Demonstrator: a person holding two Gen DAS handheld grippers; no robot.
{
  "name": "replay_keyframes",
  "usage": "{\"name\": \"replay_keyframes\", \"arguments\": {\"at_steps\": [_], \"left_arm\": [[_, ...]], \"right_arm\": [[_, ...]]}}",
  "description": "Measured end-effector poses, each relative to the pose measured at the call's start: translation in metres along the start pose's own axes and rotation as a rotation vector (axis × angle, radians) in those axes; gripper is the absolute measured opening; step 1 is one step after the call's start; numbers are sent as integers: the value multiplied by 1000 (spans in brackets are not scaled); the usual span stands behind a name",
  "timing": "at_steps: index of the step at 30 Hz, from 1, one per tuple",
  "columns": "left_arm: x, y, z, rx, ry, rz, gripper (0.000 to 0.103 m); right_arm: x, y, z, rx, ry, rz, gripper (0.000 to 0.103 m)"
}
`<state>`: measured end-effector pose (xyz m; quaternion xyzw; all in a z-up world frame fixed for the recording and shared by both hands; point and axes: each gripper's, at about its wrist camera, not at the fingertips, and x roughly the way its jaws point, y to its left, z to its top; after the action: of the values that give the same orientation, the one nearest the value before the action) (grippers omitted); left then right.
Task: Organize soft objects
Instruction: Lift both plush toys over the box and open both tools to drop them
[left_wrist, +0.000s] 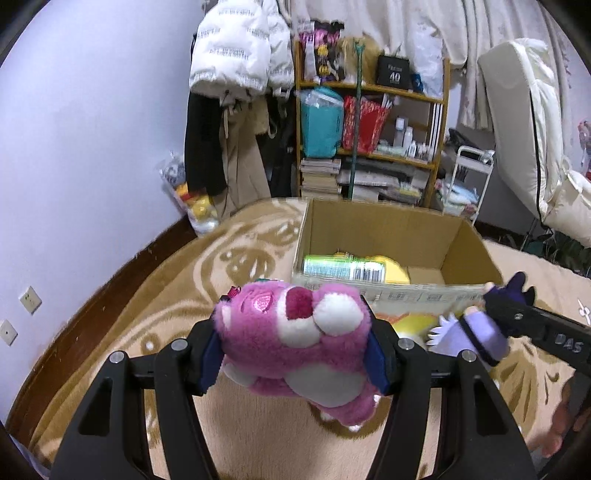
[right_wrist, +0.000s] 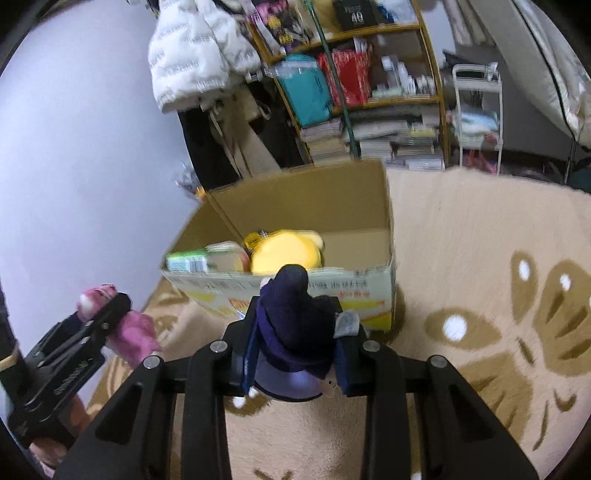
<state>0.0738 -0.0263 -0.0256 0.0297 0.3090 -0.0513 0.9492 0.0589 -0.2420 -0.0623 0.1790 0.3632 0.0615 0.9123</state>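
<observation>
Pink plush fills the space between the blue pads (left_wrist: 210, 360) of your left gripper (left_wrist: 295, 354): its jaws are clamped on the pink bear (left_wrist: 295, 339), pressing into the sides of its head and upper body. The bear lies on its back across the grip with its face turned upward, snout toward the box, and its long axis runs from the head, out ahead of the fingers, down and back toward the camera, where its feet hang below the pads. Your right gripper (right_wrist: 295, 354) is closed on the purple doll (right_wrist: 291, 332), its pads squeezing the doll from both sides. The doll's dark, pointed end aims forward and up toward the box, its paler lilac end sits low and close to the camera, so its long axis lies roughly along the fingers. Both toys are held off the beige patterned carpet (right_wrist: 480, 258), just short of the near wall of the open cardboard box (right_wrist: 295, 199). Inside the box, against its left side, lie a yellow plush toy (right_wrist: 286, 253) and a green packet (right_wrist: 188, 260). In the left wrist view your right gripper comes in from the right edge with the doll beside the box's near wall. Behind the box stand a wooden shelf (left_wrist: 373, 88) crowded with books and bags, and a white puffer jacket (left_wrist: 229, 48) hanging by the wall.
</observation>
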Motion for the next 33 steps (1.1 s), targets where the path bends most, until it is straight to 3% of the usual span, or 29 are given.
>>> {"name": "replay_keyframes", "arguments": {"at_steps": [6, 11, 24, 33], "left_arm": [[-7, -7, 14, 28, -88, 13, 62], [-5, -13, 27, 36, -124, 6, 62], [31, -30, 64, 101, -187, 4, 62], [73, -30, 68, 60, -129, -26, 63]], "right_arm": [[-34, 3, 14, -21, -151, -16, 35], [-43, 3, 28, -38, -226, -21, 35], [-18, 14, 56, -149, -292, -45, 35], [17, 7, 55, -182, -258, -85, 35]]}}
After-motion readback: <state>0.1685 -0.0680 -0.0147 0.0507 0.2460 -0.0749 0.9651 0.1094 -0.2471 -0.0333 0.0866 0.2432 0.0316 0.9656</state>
